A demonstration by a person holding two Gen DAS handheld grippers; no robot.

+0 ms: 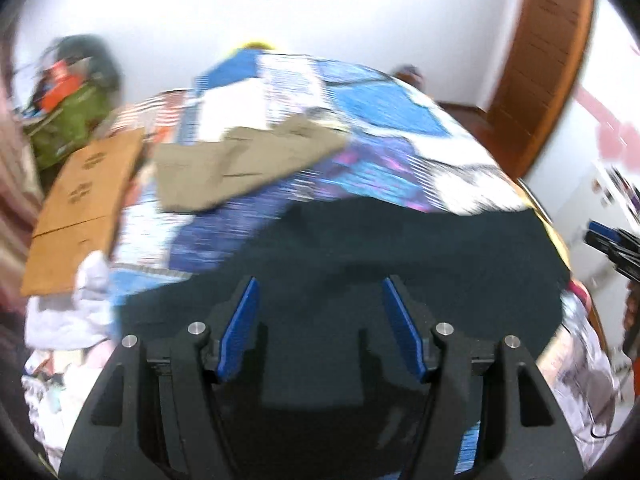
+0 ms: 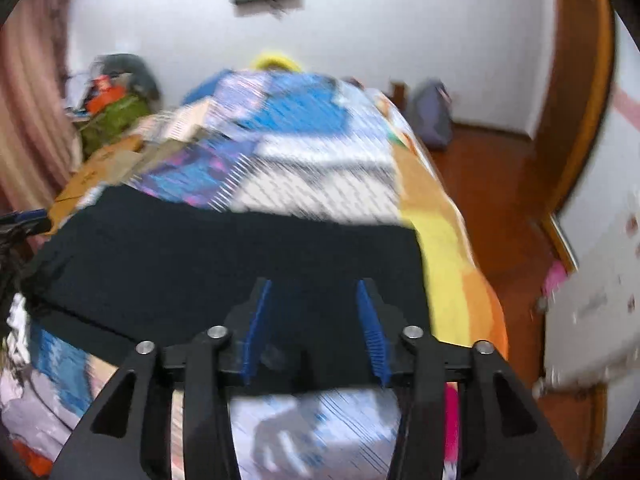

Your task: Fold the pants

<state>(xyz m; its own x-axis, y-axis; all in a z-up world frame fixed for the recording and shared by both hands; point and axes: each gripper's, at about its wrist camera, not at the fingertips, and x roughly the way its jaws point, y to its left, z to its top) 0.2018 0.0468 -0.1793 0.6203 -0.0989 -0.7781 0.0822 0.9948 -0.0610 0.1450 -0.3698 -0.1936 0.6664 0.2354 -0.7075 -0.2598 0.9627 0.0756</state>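
Note:
Dark navy pants (image 1: 380, 256) lie spread flat across the near part of a bed; they also show in the right wrist view (image 2: 224, 256). My left gripper (image 1: 318, 284) is open, its blue pads above the pants' near edge, holding nothing. My right gripper (image 2: 314, 286) is open above the pants' right part, also empty. The right gripper shows at the right edge of the left wrist view (image 1: 612, 244). Both views are motion-blurred.
The bed has a blue, white and purple patterned cover (image 1: 360, 120). Folded khaki pants (image 1: 240, 164) lie further back. A flattened cardboard box (image 1: 84, 208) lies at the left. White clothes (image 1: 68, 312) sit at the near left. A wooden door (image 1: 548, 60) and wood floor (image 2: 492, 184) are at the right.

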